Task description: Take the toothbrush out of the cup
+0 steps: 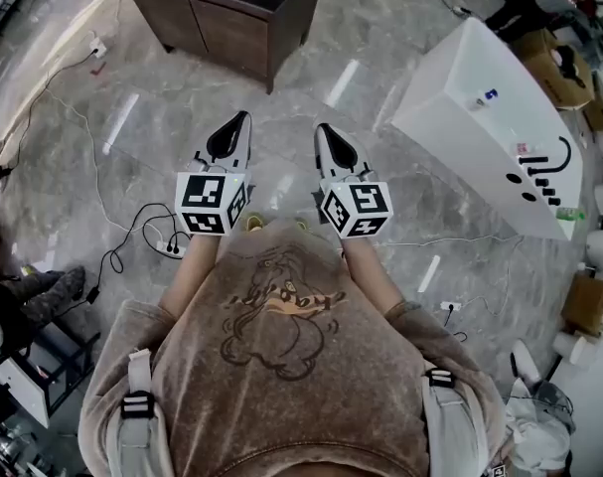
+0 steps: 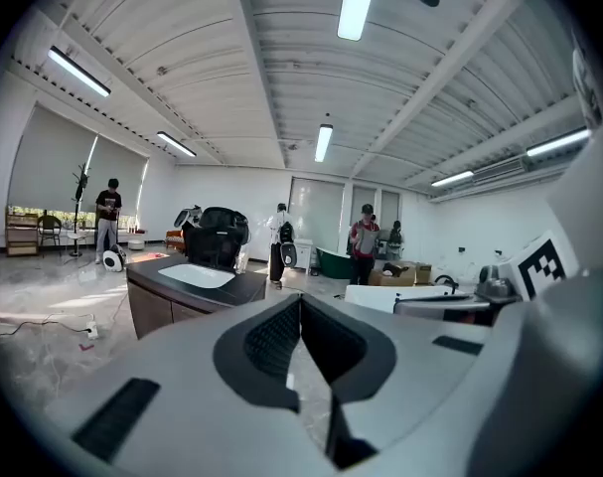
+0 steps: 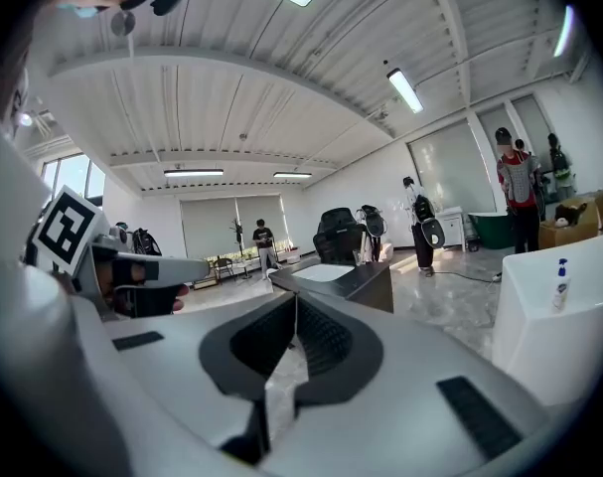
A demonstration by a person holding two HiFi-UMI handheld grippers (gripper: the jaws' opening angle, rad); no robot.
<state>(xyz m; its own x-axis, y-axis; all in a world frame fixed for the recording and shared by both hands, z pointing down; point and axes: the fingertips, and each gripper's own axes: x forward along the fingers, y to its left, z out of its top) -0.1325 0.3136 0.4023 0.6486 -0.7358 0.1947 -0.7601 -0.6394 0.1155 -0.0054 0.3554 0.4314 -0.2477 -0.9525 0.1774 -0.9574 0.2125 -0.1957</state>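
Well apart: right tongs (image 1: 322, 128), white table (image 1: 458, 85)

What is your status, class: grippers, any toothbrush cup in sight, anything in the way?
Left gripper shut, empty. Right gripper shut, empty. No toothbrush or cup made out. Dark wooden cabinet ahead, apart from both.

top: tan fuzzy sweatshirt (image 1: 281, 366); darker brown cartoon print (image 1: 271, 311) on the chest | harness: grey shoulder straps (image 1: 137, 430); black buckles (image 1: 137, 403) | tools: left gripper (image 1: 244, 117) and right gripper (image 1: 321, 128), pale grey shells; black ribbed fingers (image 2: 266, 341); each bears a white cube (image 1: 212, 204) with black square markers
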